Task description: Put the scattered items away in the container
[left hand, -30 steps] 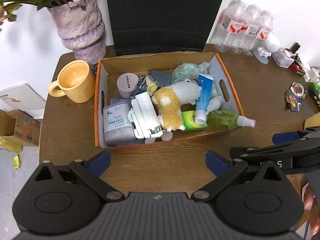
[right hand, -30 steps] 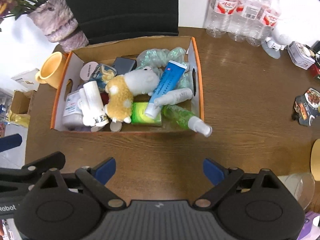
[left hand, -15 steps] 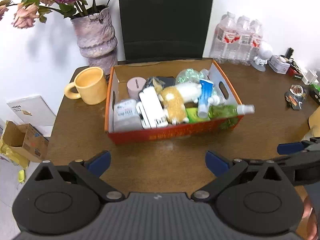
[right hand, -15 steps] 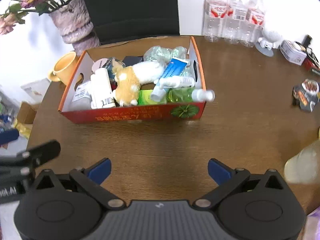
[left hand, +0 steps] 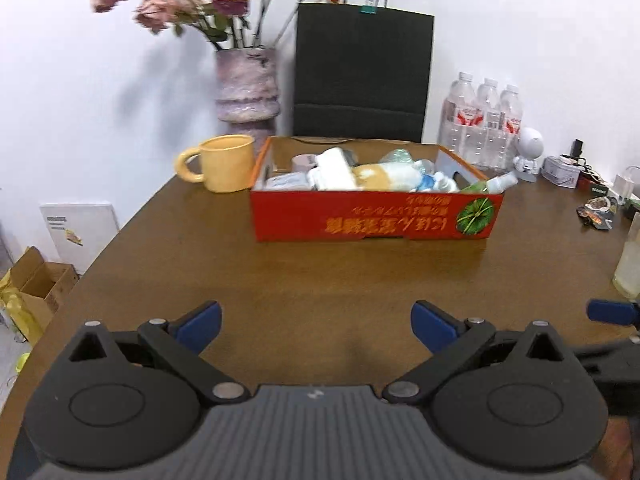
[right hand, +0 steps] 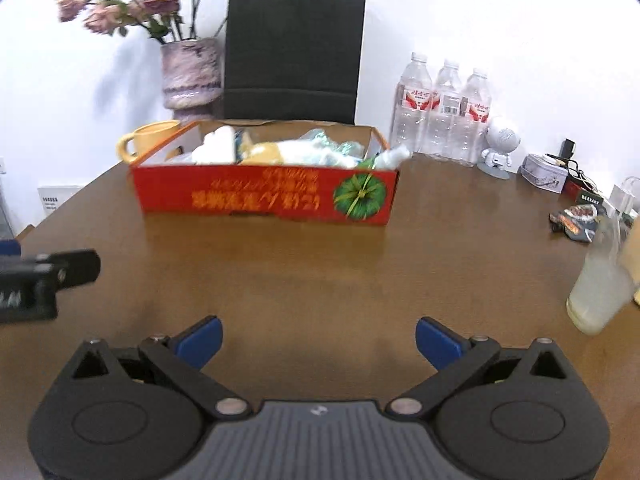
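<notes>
A red cardboard box (left hand: 376, 216) (right hand: 264, 196) stands on the brown table, filled with several items: a plush toy (left hand: 380, 176), white packs, a blue tube and a green spray bottle (left hand: 490, 184) whose nozzle sticks out over the right corner. My left gripper (left hand: 316, 320) hovers low over the bare table in front of the box, open and empty. My right gripper (right hand: 318, 338) is beside it, also open with nothing between its blue fingertips. Each gripper shows at the edge of the other's view.
A yellow mug (left hand: 224, 162) and a flower vase (left hand: 246, 84) stand left of the box, a black paper bag (left hand: 362, 72) behind it. Water bottles (right hand: 444, 112), a white robot figure (right hand: 498, 144), a snack packet (right hand: 576, 218) and a pale bottle (right hand: 600, 280) sit to the right.
Both grippers have dropped and pulled back from above the box, tilting up from a top-down look to a low, near-level view of its red front. The box contents stay put.
</notes>
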